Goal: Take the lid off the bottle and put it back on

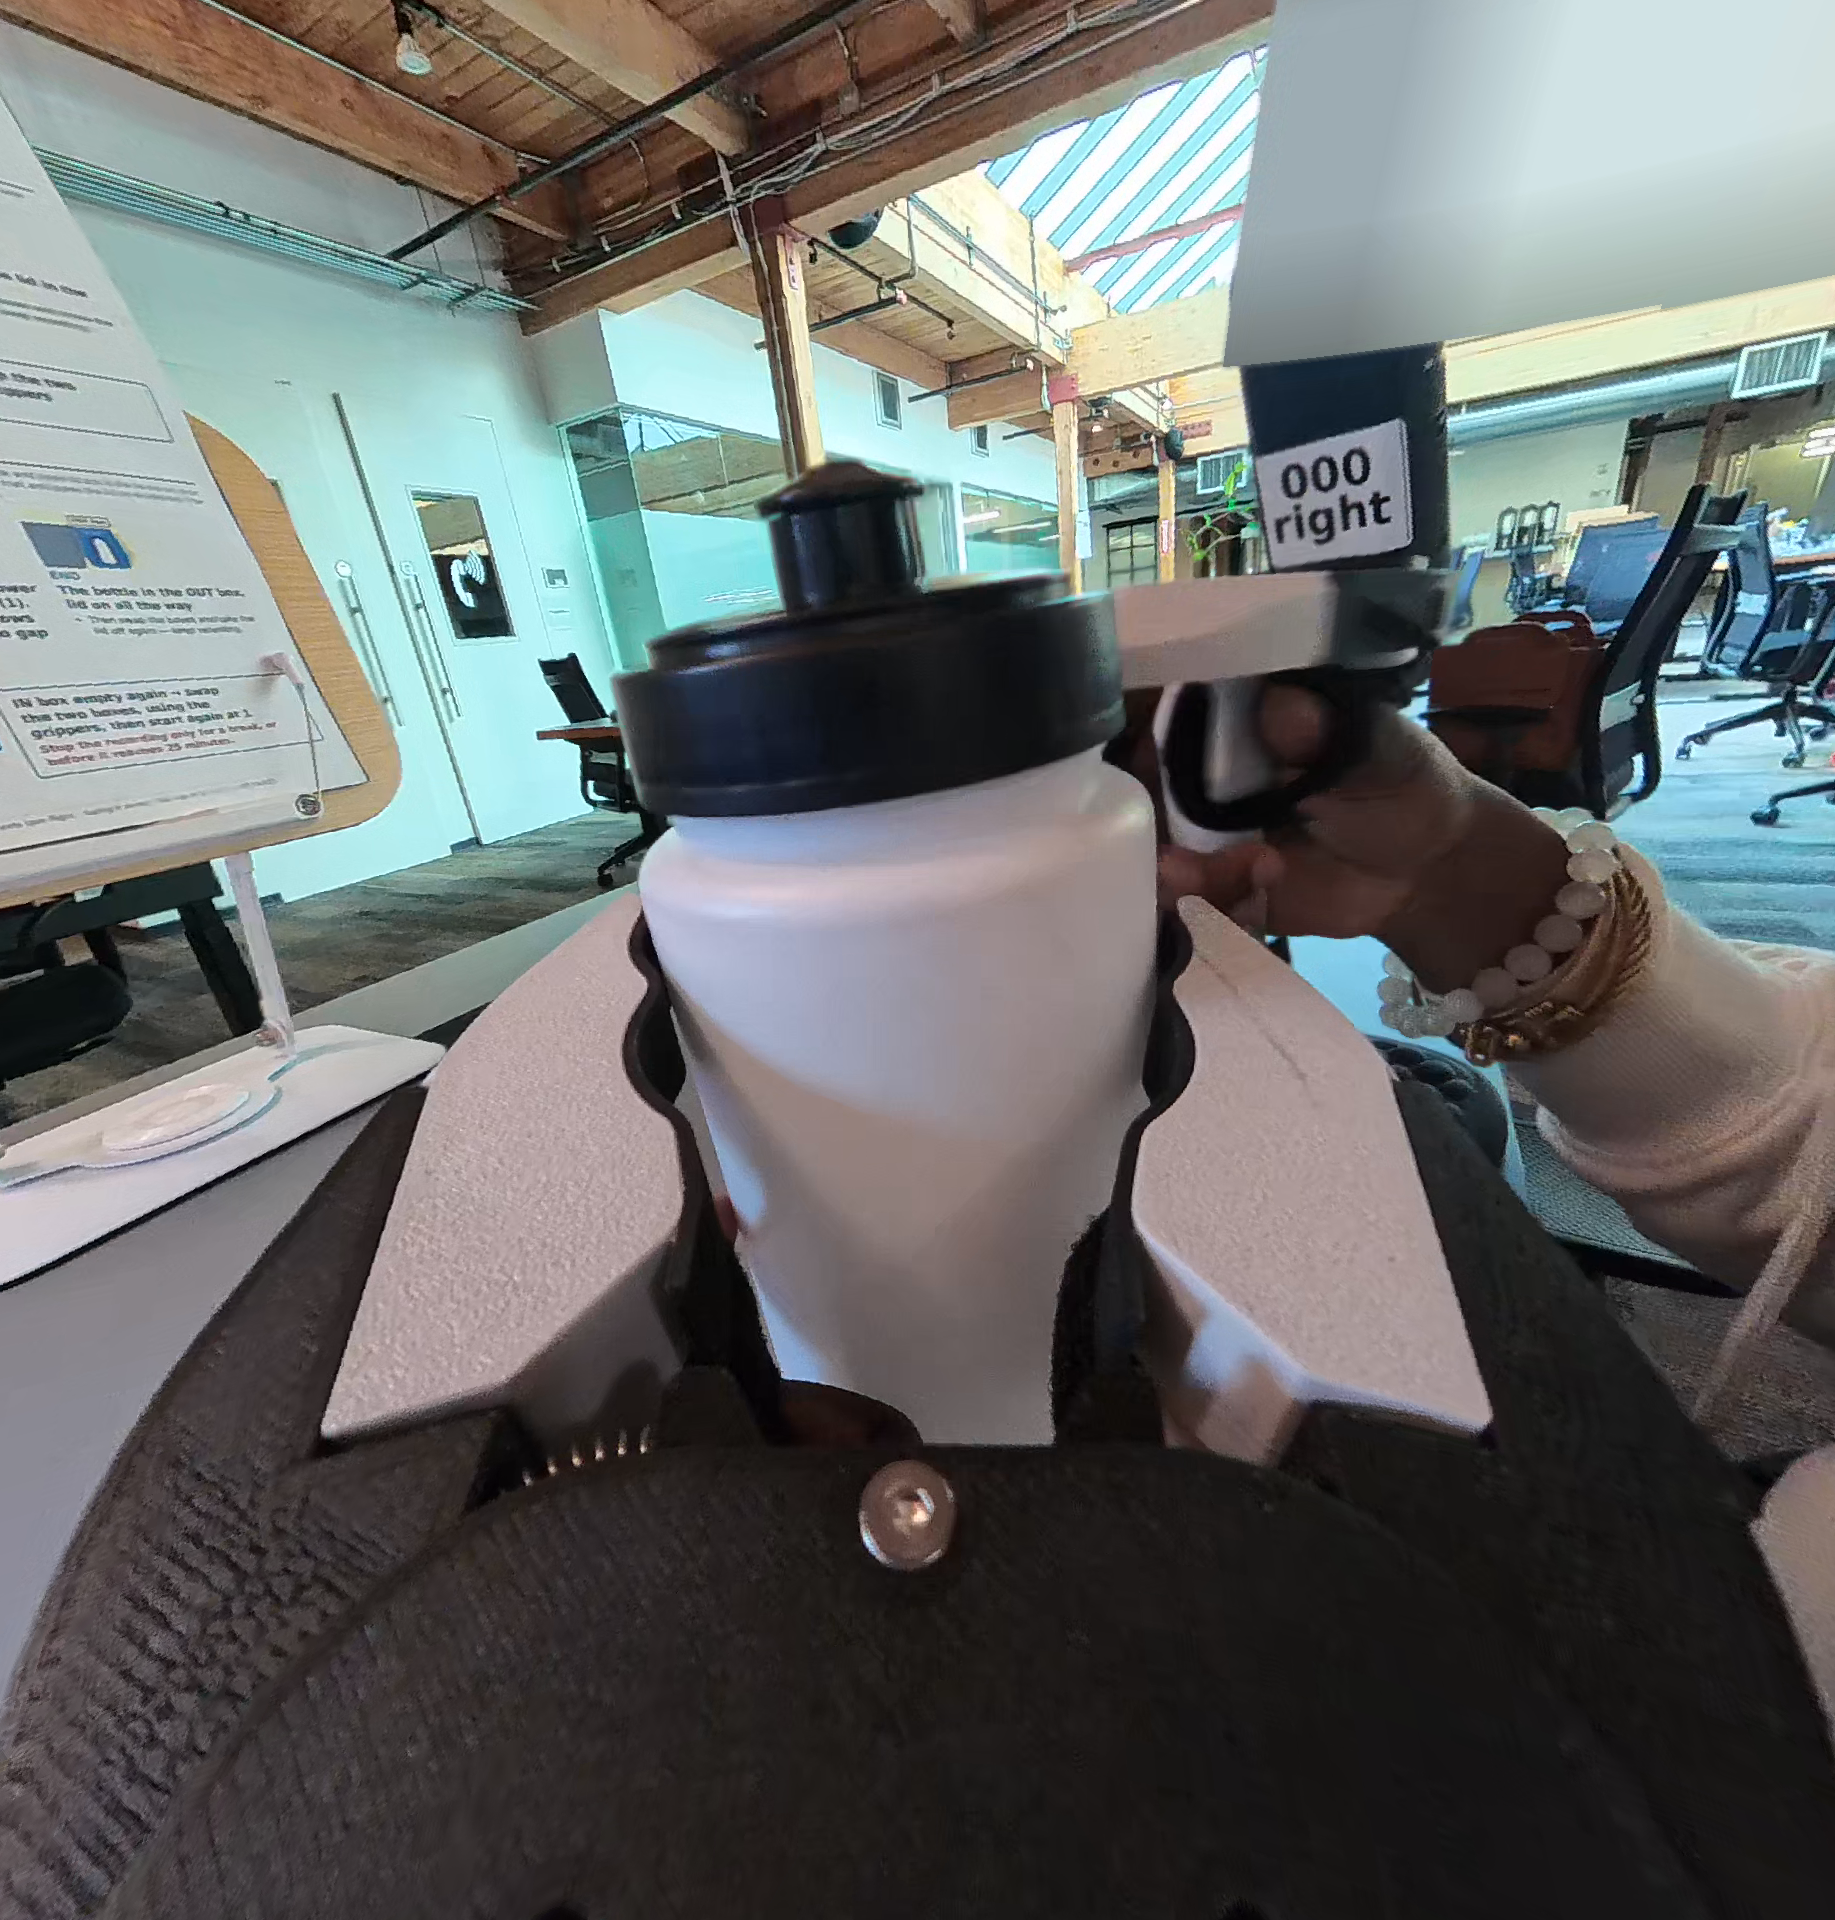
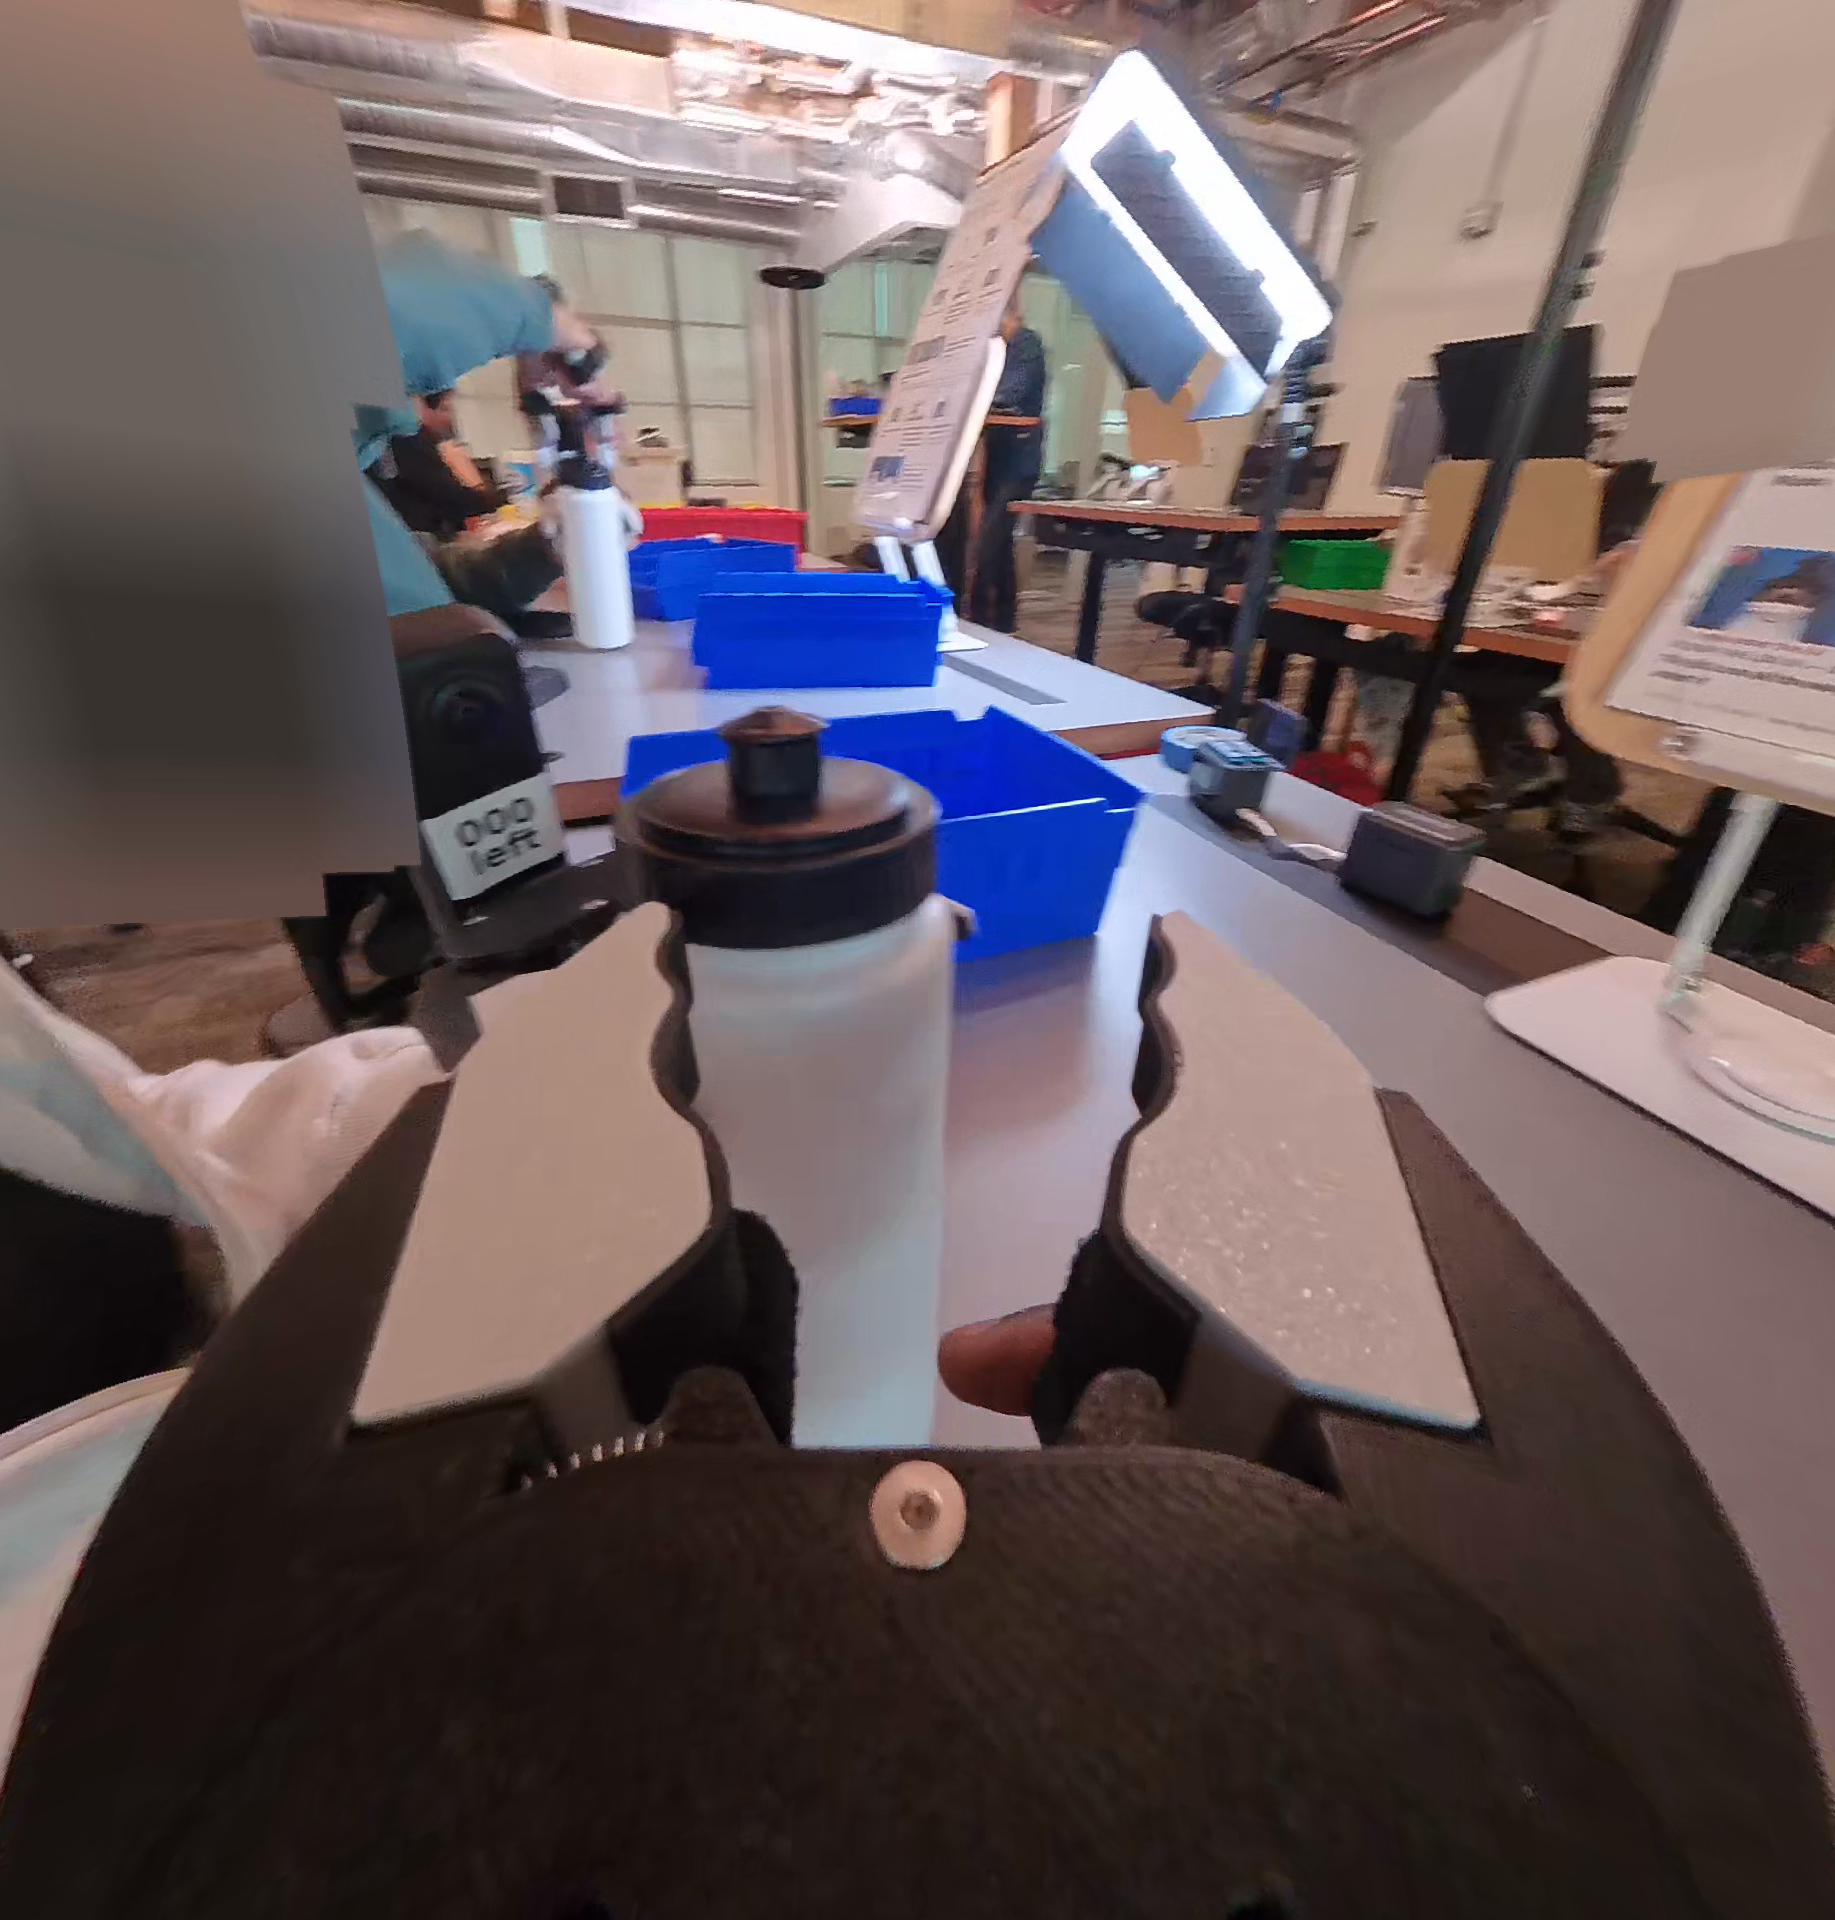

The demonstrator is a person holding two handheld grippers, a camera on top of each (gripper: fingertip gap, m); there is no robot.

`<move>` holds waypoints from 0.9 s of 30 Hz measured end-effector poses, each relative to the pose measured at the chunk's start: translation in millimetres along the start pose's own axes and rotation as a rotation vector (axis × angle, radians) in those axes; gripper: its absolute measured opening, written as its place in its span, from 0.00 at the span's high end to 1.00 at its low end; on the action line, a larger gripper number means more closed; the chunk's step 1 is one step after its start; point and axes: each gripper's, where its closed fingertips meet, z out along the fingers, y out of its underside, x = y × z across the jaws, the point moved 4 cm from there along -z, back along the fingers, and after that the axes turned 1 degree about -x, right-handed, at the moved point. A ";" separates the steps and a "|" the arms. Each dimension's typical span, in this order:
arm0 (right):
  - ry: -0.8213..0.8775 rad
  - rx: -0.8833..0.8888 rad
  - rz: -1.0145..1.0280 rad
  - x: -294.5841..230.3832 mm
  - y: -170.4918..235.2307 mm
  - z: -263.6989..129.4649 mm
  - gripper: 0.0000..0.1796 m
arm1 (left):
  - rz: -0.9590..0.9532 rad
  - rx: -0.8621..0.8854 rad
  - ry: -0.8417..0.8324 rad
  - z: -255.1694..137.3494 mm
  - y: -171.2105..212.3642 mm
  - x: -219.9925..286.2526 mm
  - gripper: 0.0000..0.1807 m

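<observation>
The left claw (image 1: 897, 1039) is pinching the white bottle (image 1: 913, 1039) around its body, both wavy black pads pressed against its sides, with the black lid (image 1: 871, 696) seated on the neck and its spout upright. The right claw (image 2: 908, 1029) is spread wide, its left finger (image 2: 580, 1091) touching the bottle (image 2: 819, 1122) just under the lid (image 2: 778, 842) and its right finger standing clear of it. Behind the bottle a blue bin (image 2: 1027, 842) sits on the grey desk (image 2: 1308, 1039), and a white sign stand (image 2: 1723, 1060) rests at the desk's right edge
</observation>
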 end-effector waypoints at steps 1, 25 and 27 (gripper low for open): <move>0.068 0.011 0.008 10.5 -1.2 -5.9 0.63 | 0.000 0.004 0.015 -0.8 -0.1 1.1 0.51; -0.407 0.005 -0.007 -27.8 -18.6 27.5 0.59 | -0.059 -0.001 0.136 1.4 1.3 12.1 0.52; -0.416 0.070 0.022 -21.5 -34.6 20.6 0.59 | -0.055 0.006 0.117 -0.2 1.1 9.7 0.52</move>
